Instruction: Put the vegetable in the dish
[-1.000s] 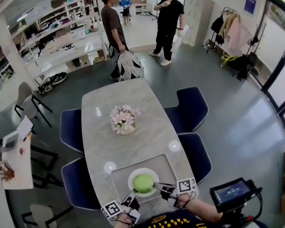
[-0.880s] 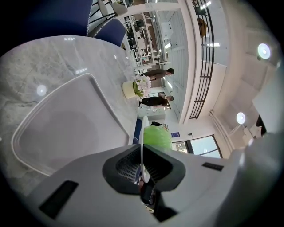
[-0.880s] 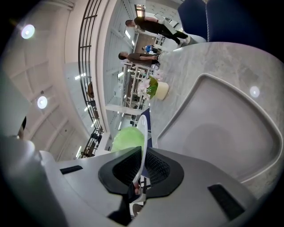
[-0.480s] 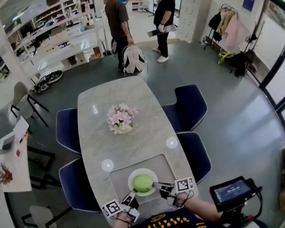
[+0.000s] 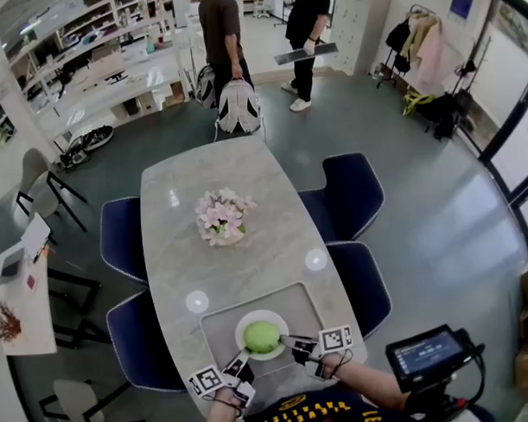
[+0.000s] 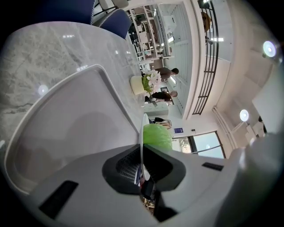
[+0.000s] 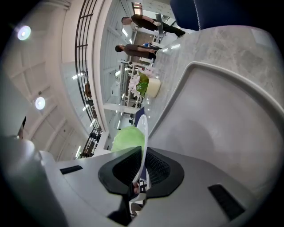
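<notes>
A green, round vegetable (image 5: 261,336) lies in a white dish (image 5: 278,349) over a grey tray (image 5: 220,324) at the near end of the marble table. My left gripper (image 5: 242,356) is shut on the dish's near-left rim, and my right gripper (image 5: 291,341) is shut on its right rim. The left gripper view has the dish rim (image 6: 142,133) edge-on between the left gripper's (image 6: 143,166) jaws, with the vegetable (image 6: 158,136) just beyond. In the right gripper view the rim (image 7: 143,133) runs into the right gripper (image 7: 142,170), the vegetable (image 7: 125,138) to its left.
A vase of pink flowers (image 5: 221,220) stands mid-table, with two small round discs (image 5: 197,301) (image 5: 315,259) nearer me. Dark blue chairs (image 5: 354,190) line both long sides. Two people (image 5: 223,25) stand beyond the far end. A screen device (image 5: 425,356) sits at my right.
Both grippers stay clamped on the dish rim. The table and dish have slid slightly left in the head view. The two people at the back have moved farther off.
</notes>
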